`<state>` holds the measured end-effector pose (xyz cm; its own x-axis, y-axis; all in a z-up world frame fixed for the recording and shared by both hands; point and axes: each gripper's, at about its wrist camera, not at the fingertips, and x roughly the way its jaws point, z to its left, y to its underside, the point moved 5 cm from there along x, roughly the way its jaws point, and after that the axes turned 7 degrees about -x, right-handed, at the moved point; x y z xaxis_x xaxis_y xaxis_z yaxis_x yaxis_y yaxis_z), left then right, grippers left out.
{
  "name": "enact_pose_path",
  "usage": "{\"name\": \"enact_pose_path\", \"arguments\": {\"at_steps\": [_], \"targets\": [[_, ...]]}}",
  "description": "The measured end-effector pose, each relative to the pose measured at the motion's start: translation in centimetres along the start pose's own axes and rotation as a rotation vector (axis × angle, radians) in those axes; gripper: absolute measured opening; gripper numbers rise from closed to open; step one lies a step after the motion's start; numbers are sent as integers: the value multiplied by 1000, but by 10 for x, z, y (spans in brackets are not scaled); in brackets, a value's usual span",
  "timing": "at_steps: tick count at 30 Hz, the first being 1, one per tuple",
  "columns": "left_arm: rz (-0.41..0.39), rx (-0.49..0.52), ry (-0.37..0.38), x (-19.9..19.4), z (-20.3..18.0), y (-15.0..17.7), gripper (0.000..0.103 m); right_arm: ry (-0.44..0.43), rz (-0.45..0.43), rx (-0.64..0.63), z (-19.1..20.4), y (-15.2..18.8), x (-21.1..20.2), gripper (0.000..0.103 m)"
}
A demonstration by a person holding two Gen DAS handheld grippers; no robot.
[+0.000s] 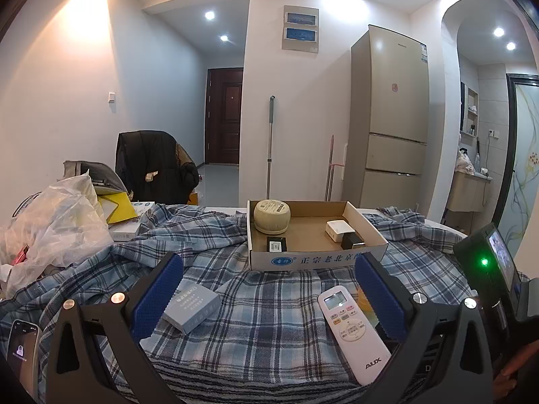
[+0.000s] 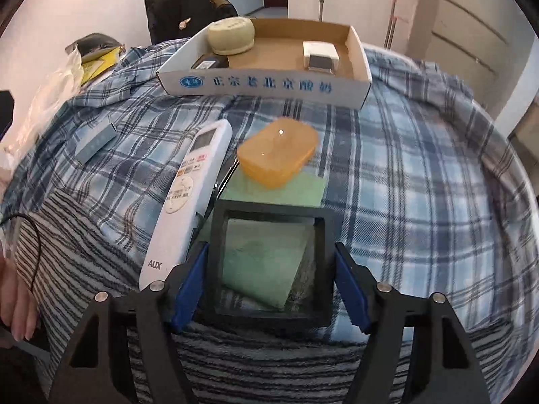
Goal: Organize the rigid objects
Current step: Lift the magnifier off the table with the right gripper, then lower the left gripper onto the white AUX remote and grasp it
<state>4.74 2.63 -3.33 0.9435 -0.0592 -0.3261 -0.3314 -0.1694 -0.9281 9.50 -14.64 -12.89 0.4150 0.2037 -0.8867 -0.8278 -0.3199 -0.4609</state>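
The right gripper (image 2: 269,286) is closed on a black frame (image 2: 269,266) low over the blanket (image 2: 421,185); the left gripper (image 1: 269,299) is held wide open, empty. A remote (image 2: 188,198), orange box (image 2: 278,151) and grey box (image 1: 192,308) are left unsorted. Four items are already set in the tray (image 2: 262,84) beyond.

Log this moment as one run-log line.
right gripper: shut on black square frame | left gripper: open, empty | cardboard tray: four items
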Motion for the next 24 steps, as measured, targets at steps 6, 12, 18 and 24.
{"name": "enact_pose_path", "arguments": {"at_steps": [6, 12, 18, 24], "targets": [[9, -2, -4, 1, 1, 0, 103, -13, -65, 4, -1, -2, -14, 69], [62, -3, 2, 10, 2, 1, 103, 159, -263, -2, -23, -5, -61, 69], [353, -72, 138, 27, -14, 12, 103, 244, -381, -9, -42, 1, -88, 69], [631, -180, 230, 47, -35, 39, 82, 239, -448, 17, -54, 9, -93, 69]]}}
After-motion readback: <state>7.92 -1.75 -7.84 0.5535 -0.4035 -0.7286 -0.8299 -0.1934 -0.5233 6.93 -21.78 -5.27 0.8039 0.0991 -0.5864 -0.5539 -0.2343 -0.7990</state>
